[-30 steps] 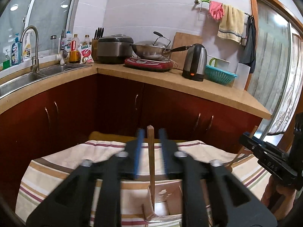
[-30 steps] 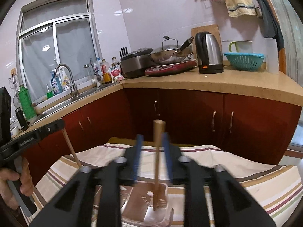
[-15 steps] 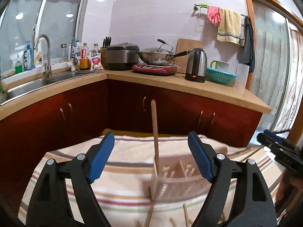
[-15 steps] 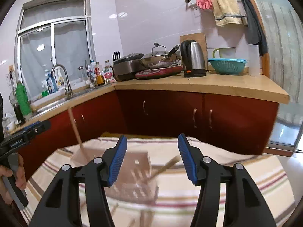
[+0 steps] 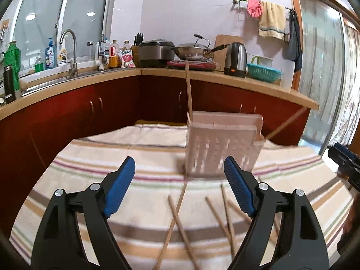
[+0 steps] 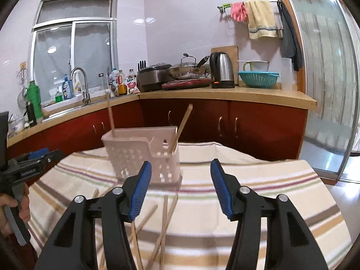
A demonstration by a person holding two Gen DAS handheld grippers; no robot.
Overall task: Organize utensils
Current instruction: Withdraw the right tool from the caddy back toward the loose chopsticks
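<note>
item: utensil sorting, part done.

holder: pale slotted plastic, upright on the striped cloth, toward the far side of it. two chopsticks already stand in it, one near upright at its left end, one leaning out at its right end.

loose chopsticks: several lie crossed and scattered on the cloth in front of the holder (exact count unclear, some blurred). these are what is left to gather; by the look of it, most of the job remains.

left gripper: jaws spread wide, nothing between them, hovering over the loose sticks.

right gripper: jaws likewise wide apart and empty, facing the holder from the other side.

surroundings: red cabinets under a tan counter; kettle, wok, teal colander, sink tap, towels on a rail.

obstructions: none between either gripper and the sticks. the sticks overlap, so lifting one may, i judge, disturb its neighbours; the holder looks light enough to tip if knocked.
</note>
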